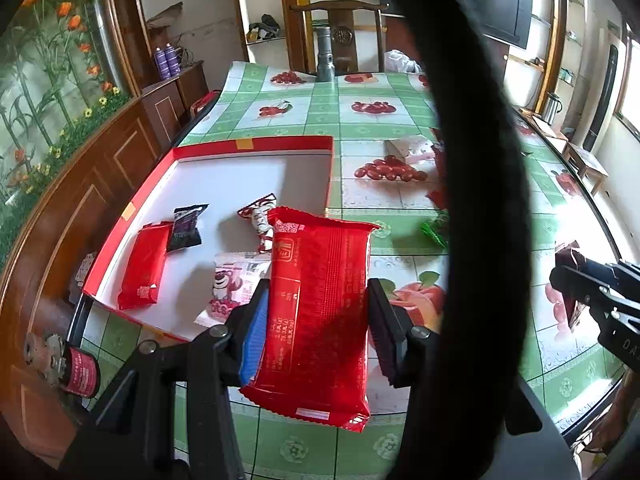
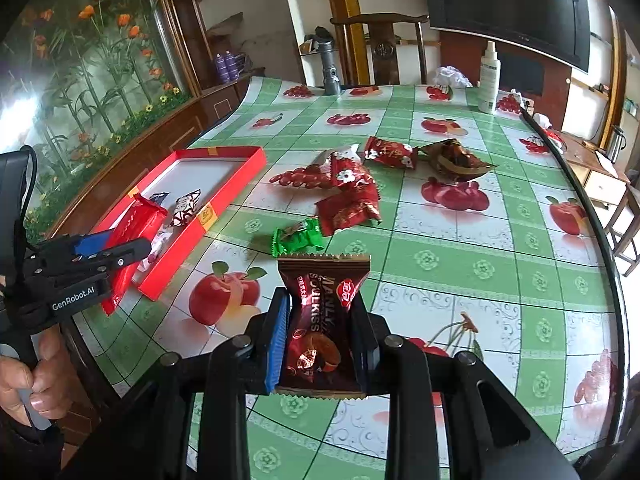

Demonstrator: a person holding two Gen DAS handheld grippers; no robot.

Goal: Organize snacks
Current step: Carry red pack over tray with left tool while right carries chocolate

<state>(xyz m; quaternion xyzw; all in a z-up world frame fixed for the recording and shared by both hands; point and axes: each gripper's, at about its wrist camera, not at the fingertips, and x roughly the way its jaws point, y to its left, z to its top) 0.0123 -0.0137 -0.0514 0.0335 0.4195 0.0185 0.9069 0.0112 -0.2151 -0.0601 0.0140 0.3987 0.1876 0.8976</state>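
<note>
My left gripper (image 1: 316, 300) is shut on a large red snack pack (image 1: 316, 312), held above the near right corner of the red box (image 1: 256, 146). The box holds another red pack (image 1: 144, 268), a black packet (image 1: 186, 228), a red-white candy (image 1: 260, 216) and a pink bear packet (image 1: 236, 284). My right gripper (image 2: 320, 316) is shut on a dark brown Soulkiss packet (image 2: 320, 328), held above the table. Loose on the table lie a green packet (image 2: 298, 238), several red packets (image 2: 352, 196) and a brown wrapper (image 2: 456, 158). The left gripper (image 2: 132, 248) also shows in the right wrist view.
The table has a green fruit-print cloth (image 2: 440, 264). A grey flashlight (image 2: 331, 68) and a white spray bottle (image 2: 490, 80) stand at the far edge, with a chair (image 2: 384, 48) behind. A thick black cable (image 1: 472, 160) crosses the left wrist view. A wooden cabinet (image 1: 80, 200) runs along the left.
</note>
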